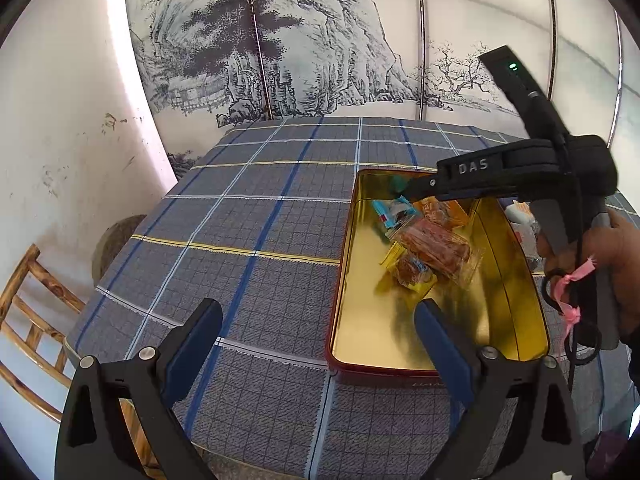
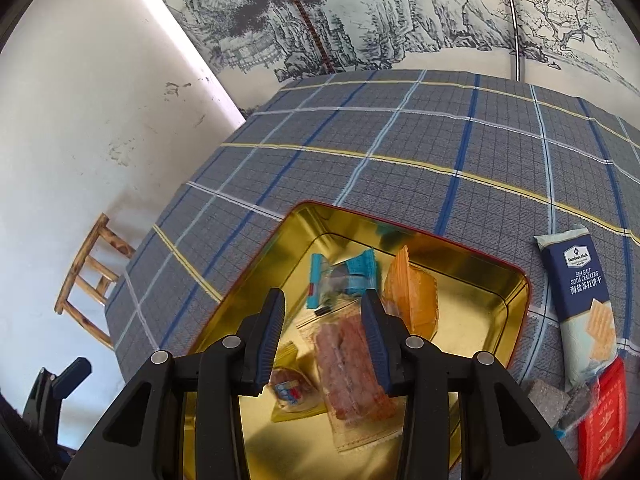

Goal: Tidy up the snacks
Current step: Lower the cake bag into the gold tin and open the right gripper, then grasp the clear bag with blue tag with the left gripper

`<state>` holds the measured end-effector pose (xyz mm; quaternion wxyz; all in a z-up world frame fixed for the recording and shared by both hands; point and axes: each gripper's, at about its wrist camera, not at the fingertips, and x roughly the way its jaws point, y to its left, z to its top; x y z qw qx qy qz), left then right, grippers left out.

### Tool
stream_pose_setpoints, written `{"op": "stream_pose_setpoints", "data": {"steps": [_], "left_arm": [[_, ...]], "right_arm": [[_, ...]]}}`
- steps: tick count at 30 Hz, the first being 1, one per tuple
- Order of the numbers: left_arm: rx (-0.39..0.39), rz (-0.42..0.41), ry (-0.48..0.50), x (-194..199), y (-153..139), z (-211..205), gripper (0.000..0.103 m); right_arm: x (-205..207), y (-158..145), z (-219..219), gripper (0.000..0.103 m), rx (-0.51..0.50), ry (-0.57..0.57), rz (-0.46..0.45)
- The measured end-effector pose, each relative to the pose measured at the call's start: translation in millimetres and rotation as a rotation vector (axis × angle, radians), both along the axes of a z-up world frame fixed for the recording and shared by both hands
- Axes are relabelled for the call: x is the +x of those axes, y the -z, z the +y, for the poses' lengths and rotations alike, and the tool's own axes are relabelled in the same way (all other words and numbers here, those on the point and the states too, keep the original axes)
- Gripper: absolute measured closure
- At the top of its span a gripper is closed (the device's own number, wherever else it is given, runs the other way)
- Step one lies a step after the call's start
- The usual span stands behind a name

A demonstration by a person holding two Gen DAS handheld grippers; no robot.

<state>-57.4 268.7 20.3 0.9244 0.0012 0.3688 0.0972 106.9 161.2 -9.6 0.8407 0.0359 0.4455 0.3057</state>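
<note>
A gold-lined tin with a red rim (image 1: 340, 280) (image 2: 488, 304) sits on the checked tablecloth. Inside lie a clear-wrapped reddish snack (image 1: 436, 246) (image 2: 348, 364), an orange packet (image 1: 440, 208) (image 2: 416, 304), a blue-wrapped candy (image 1: 394, 210) (image 2: 344, 276) and a small yellow-edged snack (image 1: 412, 274) (image 2: 290, 394). My left gripper (image 1: 320, 344) is open and empty over the tin's near left corner. My right gripper (image 2: 324, 332) is open above the snacks in the tin, holding nothing; its body shows in the left wrist view (image 1: 520, 176).
Right of the tin lie a sea salt soda cracker pack (image 2: 580, 304), a red packet (image 2: 604, 416) and grey-wrapped pieces (image 2: 548, 400). A wooden chair (image 1: 28, 312) (image 2: 92, 276) stands off the table's left edge. A painted screen stands behind.
</note>
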Motion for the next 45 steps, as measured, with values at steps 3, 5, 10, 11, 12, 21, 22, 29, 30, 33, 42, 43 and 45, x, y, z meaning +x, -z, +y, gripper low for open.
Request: {"op": "stream_pose_setpoints", "data": {"steps": [3, 5, 10, 11, 12, 21, 22, 29, 30, 33, 42, 43, 45], "left_arm": [[-0.001, 0.001, 0.001, -1, 0, -1, 0.008], [0.002, 0.003, 0.005, -1, 0, -3, 0.008], [0.010, 0.000, 0.019, -1, -2, -11, 0.008], [0.013, -0.001, 0.022, -1, -3, -14, 0.008], [0.014, 0.001, 0.026, -1, -3, -16, 0.008], [0.037, 0.013, 0.094, 3, -6, -53, 0.007], [0.039, 0.017, 0.105, 4, -6, -57, 0.007], [0.049, 0.062, 0.213, 9, -4, -99, 0.007], [0.046, 0.073, 0.233, 10, -4, -105, 0.007], [0.007, 0.111, 0.286, 17, -4, -121, 0.007], [-0.040, 0.173, 0.397, 48, -7, -165, 0.007], [-0.033, 0.173, 0.414, 55, -8, -171, 0.007], [-0.028, 0.172, 0.456, 66, -10, -180, 0.009]], "right_arm": [[-17, -9, -5, 0.061, 0.019, -0.012, -0.050], [-32, -15, -9, 0.060, 0.021, -0.026, -0.090], [-80, -26, -35, 0.051, -0.012, -0.036, -0.238], [-91, -28, -43, 0.050, -0.025, -0.030, -0.272], [-101, -29, -52, 0.046, -0.035, -0.025, -0.305], [-154, -19, -170, 0.028, -0.176, 0.201, -0.436], [-156, -13, -188, 0.028, -0.179, 0.240, -0.420], [-172, 21, -301, 0.028, -0.173, 0.475, -0.315], [-175, 25, -316, 0.028, -0.171, 0.498, -0.306], [-178, 34, -341, 0.028, -0.159, 0.533, -0.283], [-173, 49, -365, 0.026, -0.116, 0.543, -0.247], [-173, 48, -366, 0.026, -0.106, 0.533, -0.253], [-172, 47, -366, 0.025, -0.098, 0.523, -0.256]]}}
